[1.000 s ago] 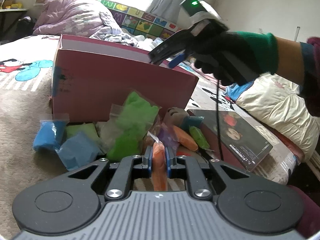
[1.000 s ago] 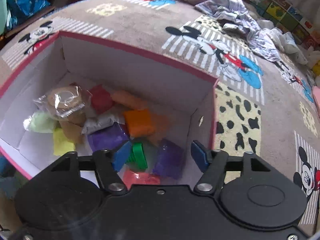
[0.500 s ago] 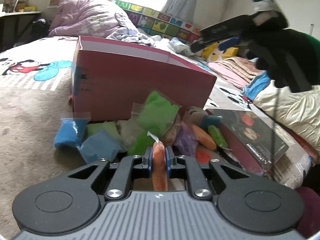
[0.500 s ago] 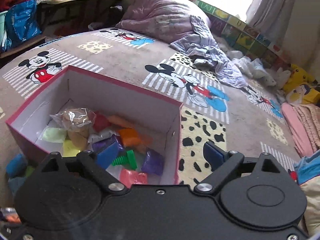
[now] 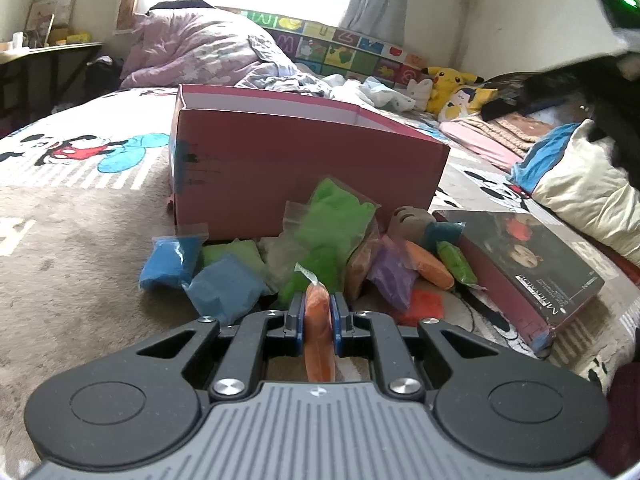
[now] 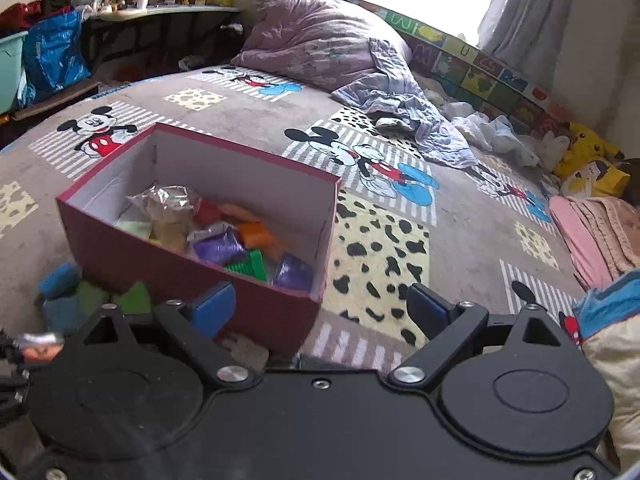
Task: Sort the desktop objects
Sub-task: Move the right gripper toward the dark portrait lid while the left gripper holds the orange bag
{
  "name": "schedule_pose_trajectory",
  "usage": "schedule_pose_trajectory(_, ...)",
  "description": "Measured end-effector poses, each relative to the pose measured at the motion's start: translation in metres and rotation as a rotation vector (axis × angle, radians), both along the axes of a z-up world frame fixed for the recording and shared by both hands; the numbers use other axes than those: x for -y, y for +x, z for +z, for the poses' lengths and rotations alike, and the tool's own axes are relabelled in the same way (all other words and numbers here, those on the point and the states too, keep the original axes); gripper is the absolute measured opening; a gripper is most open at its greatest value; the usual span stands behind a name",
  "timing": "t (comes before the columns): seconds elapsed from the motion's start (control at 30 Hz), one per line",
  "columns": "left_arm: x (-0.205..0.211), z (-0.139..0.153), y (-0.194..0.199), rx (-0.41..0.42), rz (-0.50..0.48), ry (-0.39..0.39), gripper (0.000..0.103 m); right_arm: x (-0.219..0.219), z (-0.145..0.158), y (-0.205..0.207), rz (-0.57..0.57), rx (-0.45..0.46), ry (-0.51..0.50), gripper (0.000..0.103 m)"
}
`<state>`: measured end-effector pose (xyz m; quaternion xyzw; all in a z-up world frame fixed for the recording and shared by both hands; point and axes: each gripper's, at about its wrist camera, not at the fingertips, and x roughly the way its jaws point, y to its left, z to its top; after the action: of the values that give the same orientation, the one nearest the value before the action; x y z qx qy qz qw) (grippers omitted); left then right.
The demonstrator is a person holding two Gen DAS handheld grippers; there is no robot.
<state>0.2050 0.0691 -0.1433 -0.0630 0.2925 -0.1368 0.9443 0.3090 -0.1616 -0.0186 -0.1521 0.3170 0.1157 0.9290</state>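
My left gripper (image 5: 318, 312) is shut on an orange clay packet (image 5: 319, 332), held low in front of a pile of bagged clay: green (image 5: 336, 220), blue (image 5: 224, 286), purple (image 5: 390, 276). Behind the pile stands a red cardboard box (image 5: 296, 160). My right gripper (image 6: 320, 308) is open and empty, above and behind the box's (image 6: 172, 268) near right corner. Inside the box lie several packets, among them purple (image 6: 218, 246), orange (image 6: 256, 232) and a green ridged piece (image 6: 250, 266).
All of this sits on a Mickey Mouse bedspread (image 6: 380, 168). A dark book (image 5: 520, 256) lies right of the pile. Pillows (image 5: 580, 184) and plush toys (image 5: 452, 80) are to the right; a bundled quilt (image 6: 316, 40) is at the back.
My right gripper has lifted up and drawn back from inside the box, still open. My left gripper has kept the orange packet and shifted only a little.
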Motion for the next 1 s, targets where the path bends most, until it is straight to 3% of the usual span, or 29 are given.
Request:
schedule_pose_trajectory(0.37, 0.015, 0.004, -0.009, -0.012, 0.053, -0.056, 0.012, 0.079, -0.055, -0.103, -0.085, -0.006, 0.302, 0.093)
schedule_pose_trajectory(0.57, 0.026, 0.011, -0.014, -0.01, 0.07, -0.08, 0.012, 0.107, -0.099, -0.149, -0.118, 0.059, 0.489, 0.093)
schedule_pose_trajectory(0.73, 0.036, 0.02, -0.017, -0.003, 0.07, -0.096, 0.012, 0.125, -0.125, -0.164, -0.126, 0.072, 0.553, 0.093)
schedule_pose_trajectory(1.0, 0.033, 0.044, -0.002, 0.004, 0.113, -0.099, 0.012, 0.128, -0.137, -0.184, -0.042, 0.142, 0.573, 0.094)
